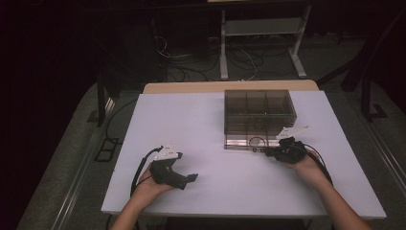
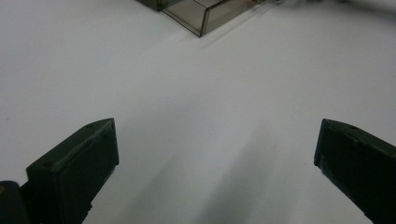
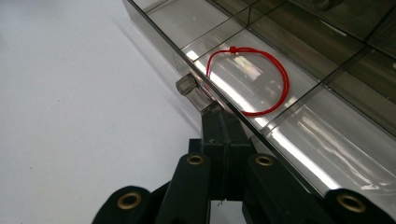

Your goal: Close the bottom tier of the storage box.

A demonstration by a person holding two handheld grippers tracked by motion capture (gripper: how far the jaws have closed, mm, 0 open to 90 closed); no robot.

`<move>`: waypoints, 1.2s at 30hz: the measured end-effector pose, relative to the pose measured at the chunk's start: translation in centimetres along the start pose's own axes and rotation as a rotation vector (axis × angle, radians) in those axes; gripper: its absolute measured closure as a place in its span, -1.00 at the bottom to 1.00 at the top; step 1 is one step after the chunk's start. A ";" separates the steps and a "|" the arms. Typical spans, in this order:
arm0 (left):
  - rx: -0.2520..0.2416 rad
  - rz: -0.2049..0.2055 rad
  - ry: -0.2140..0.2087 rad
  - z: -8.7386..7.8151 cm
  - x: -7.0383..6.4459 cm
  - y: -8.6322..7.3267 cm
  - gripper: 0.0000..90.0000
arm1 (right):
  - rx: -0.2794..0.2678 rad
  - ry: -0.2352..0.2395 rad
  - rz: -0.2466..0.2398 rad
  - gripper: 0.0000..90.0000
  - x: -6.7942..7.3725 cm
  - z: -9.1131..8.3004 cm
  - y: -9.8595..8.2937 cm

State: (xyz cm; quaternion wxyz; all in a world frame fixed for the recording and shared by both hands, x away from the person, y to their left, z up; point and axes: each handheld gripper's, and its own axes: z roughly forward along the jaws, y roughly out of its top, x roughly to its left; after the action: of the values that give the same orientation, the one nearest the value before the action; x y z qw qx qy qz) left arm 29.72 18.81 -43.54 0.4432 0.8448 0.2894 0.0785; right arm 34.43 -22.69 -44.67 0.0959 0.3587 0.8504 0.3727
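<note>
A smoky clear compartment box stands on the white table, right of centre. A red string loop lies in its front middle compartment, under the lid. My right gripper is shut, its tips pinched on the small clear clasp at the box's front edge; from above my right gripper touches the box front. Well apart from the box, my left gripper rests near the front left of the table. In its own view my left gripper is open over bare table, with a box corner far ahead.
Beyond the table's far edge stand a white metal stand and tangled cables on the dark floor. Bare white tabletop stretches between the two grippers and left of the box.
</note>
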 end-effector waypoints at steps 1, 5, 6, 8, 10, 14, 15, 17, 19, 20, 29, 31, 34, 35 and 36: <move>0.000 0.000 0.000 0.0 0.0 0.0 -1.00 | -0.001 -0.001 0.003 0.99 0.0 0.0 0.0; -0.002 -0.003 0.002 -0.1 0.0 0.0 -1.00 | 0.000 -0.006 -0.001 0.99 -0.1 0.1 0.1; -0.003 -0.003 0.002 -0.1 0.0 0.0 -1.00 | 0.002 -0.008 0.001 0.99 -0.1 0.1 0.1; -0.002 -0.001 0.000 0.0 0.0 0.0 -1.00 | 0.006 -0.010 -0.001 0.99 -0.2 0.1 0.3; -0.001 -0.001 0.000 0.0 0.0 0.0 -1.00 | 0.006 -0.013 0.001 0.99 -0.2 0.2 0.4; -0.002 -0.002 0.000 0.0 0.0 0.0 -1.00 | 0.002 -0.015 0.006 0.99 -0.4 0.3 0.5; -0.003 -0.004 0.000 0.0 0.0 0.0 -1.00 | 0.000 -0.015 0.009 0.99 -0.5 0.3 0.5; -0.003 -0.004 -0.001 0.0 0.0 0.0 -1.00 | -0.002 -0.015 0.013 0.99 -0.6 0.4 0.5; -0.001 -0.002 -0.002 0.0 0.0 0.0 -1.00 | -0.002 -0.015 0.013 0.99 -0.6 0.4 0.5; -0.001 -0.002 -0.002 0.0 0.0 0.0 -1.00 | -0.003 -0.015 0.014 0.99 -0.6 0.4 0.5; -0.001 -0.002 -0.002 0.0 0.0 0.0 -1.00 | -0.004 -0.022 0.015 0.99 -0.8 0.5 0.8; -0.001 -0.002 -0.002 0.0 0.0 0.0 -1.00 | -0.005 -0.024 0.014 0.99 -0.8 0.5 0.9; -0.001 -0.001 -0.003 0.0 0.0 0.0 -1.00 | -0.002 -0.031 0.012 0.99 -0.9 0.6 1.1; -0.001 -0.001 -0.003 0.0 0.0 0.0 -1.00 | -0.002 -0.031 0.014 0.99 -1.0 0.6 1.2; -0.001 -0.001 -0.003 0.0 0.0 0.0 -1.00 | -0.004 -0.034 0.011 0.99 -1.1 0.7 1.3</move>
State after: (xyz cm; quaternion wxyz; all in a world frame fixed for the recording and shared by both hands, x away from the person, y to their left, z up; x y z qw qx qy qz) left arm 29.72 18.81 -43.54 0.4441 0.8445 0.2892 0.0771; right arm 36.18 -22.46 -44.37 0.1087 0.3696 0.8459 0.3687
